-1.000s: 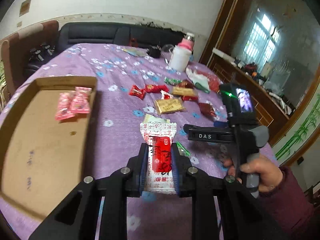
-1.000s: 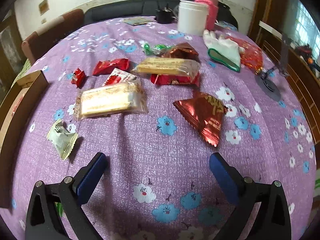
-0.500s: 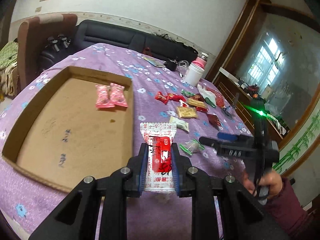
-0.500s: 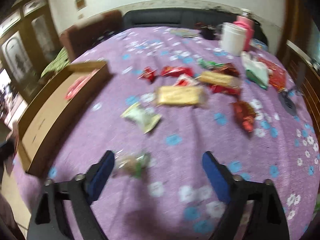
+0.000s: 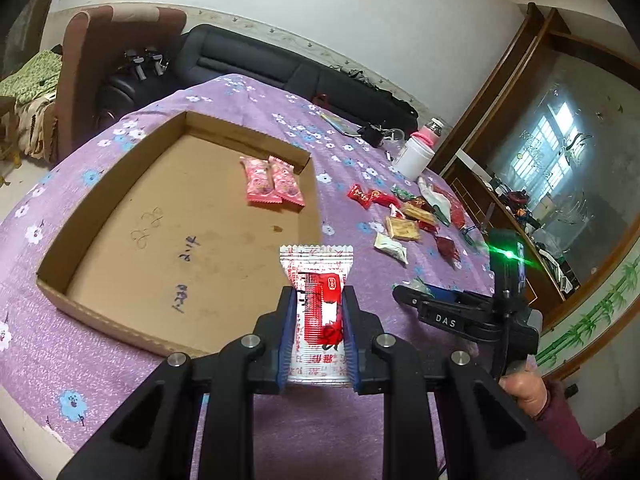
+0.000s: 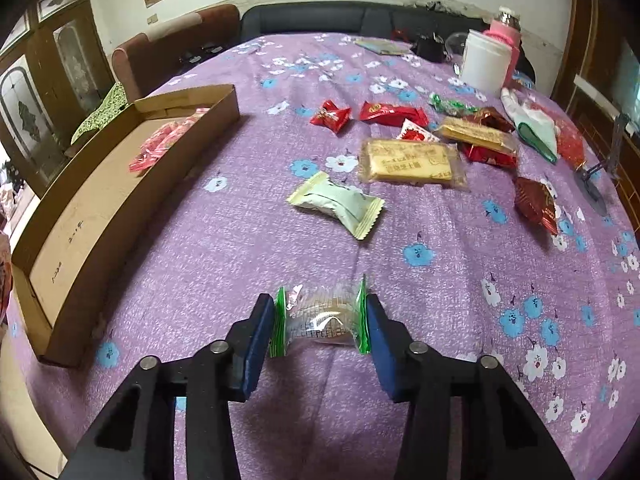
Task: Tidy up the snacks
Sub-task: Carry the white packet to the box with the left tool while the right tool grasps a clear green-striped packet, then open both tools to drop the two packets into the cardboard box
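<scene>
My left gripper (image 5: 317, 312) is shut on a red and white snack packet (image 5: 318, 308) and holds it above the near right corner of the cardboard box (image 5: 100, 196). Two pink packets (image 5: 272, 180) lie in the box at its far right. My right gripper (image 6: 320, 322) has its pads against the green ends of a clear wrapped snack (image 6: 322, 316) on the purple tablecloth. The right gripper also shows in the left wrist view (image 5: 452, 312), right of the box. A pale green packet (image 6: 336, 204) and a biscuit packet (image 6: 412, 160) lie further on.
Several red, gold and green snacks (image 6: 476, 132) lie scattered at the far right of the table. A white jar (image 6: 486, 62) and pink bottle (image 6: 506, 28) stand at the back. The box (image 6: 120, 184) lies along the table's left side. A sofa and armchair stand behind.
My left gripper has lifted and swung left with the red and white packet, now over the box corner. My right gripper has closed from wide open onto the clear wrapped snack.
</scene>
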